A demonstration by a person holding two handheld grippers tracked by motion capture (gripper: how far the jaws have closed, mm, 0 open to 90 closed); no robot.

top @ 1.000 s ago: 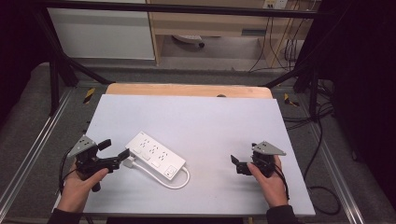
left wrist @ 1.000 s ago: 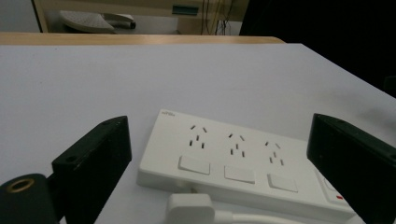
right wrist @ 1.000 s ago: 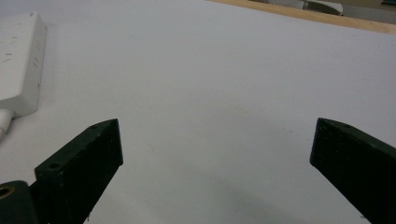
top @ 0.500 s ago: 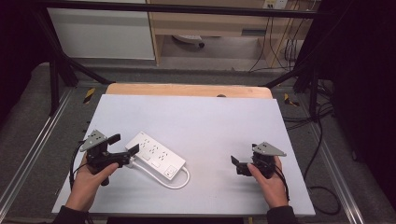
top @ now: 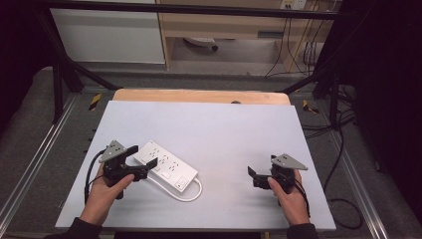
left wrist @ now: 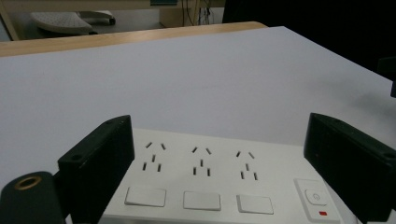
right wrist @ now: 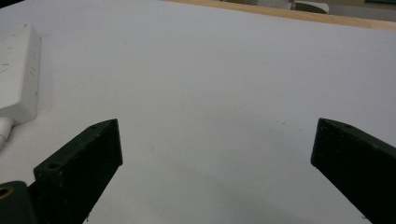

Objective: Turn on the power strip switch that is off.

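**Left fingers spread over the power strip, right fingers wide over bare bench**

The left gripper (top: 141, 160) is seen with its fingers (left wrist: 100, 163) parted wide, and the white power strip (left wrist: 219, 184) is framed between them in the left gripper view. One finger is set at the strip's end, the other (left wrist: 352, 165) out past the end with the switch; whether the strip is touched cannot be told. Three rows of sockets and three flat buttons are shown face up, with a small red mark beside the switch.

From the high view, the power strip (top: 166, 167) is found lying flat on the bench (top: 209, 124), at its near-left part, angled across it, with its white cord (top: 191, 191) looped out from the near end. The left gripper is held in the left hand (top: 102, 196) right at the strip's far-left end.

Over on the right, the right gripper (top: 254, 177) is held in the right hand (top: 291, 199) well apart from the strip. Its fingers (right wrist: 81, 163) are also spread wide, with nothing but pale bench surface between them. The strip's end (right wrist: 18, 70) is glimpsed at the far left of the right gripper view.
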